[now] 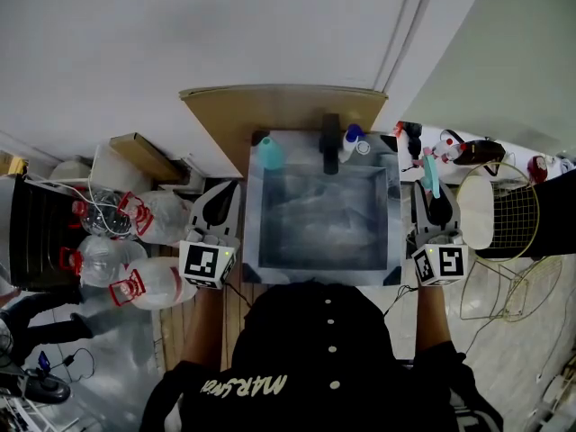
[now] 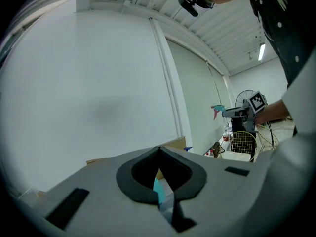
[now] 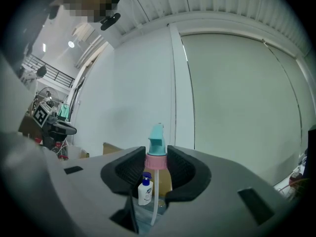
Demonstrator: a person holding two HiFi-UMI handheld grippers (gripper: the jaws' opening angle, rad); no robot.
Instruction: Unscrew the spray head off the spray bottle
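Observation:
My right gripper (image 1: 434, 185) (image 3: 157, 157) is shut on the spray head (image 3: 157, 141), off the bottle. Its pads clamp the pink collar (image 3: 156, 162), the teal nozzle stands up above the jaws and the white dip tube (image 3: 153, 201) hangs free below. In the head view the spray head (image 1: 431, 175) is held over the sink's right rim. The teal bottle (image 1: 270, 154) stands on the sink's back left corner, headless. My left gripper (image 1: 224, 193) (image 2: 159, 150) hovers left of the sink, shut and empty; a sliver of the teal bottle (image 2: 159, 189) shows beyond its jaws.
A steel sink (image 1: 254, 241) with a dark faucet (image 1: 330, 142) lies between the grippers. A small white soap bottle (image 1: 349, 142) (image 3: 144, 190) stands beside the faucet. A wire basket (image 1: 517, 219) is to the right, knotted plastic bags (image 1: 135, 241) to the left.

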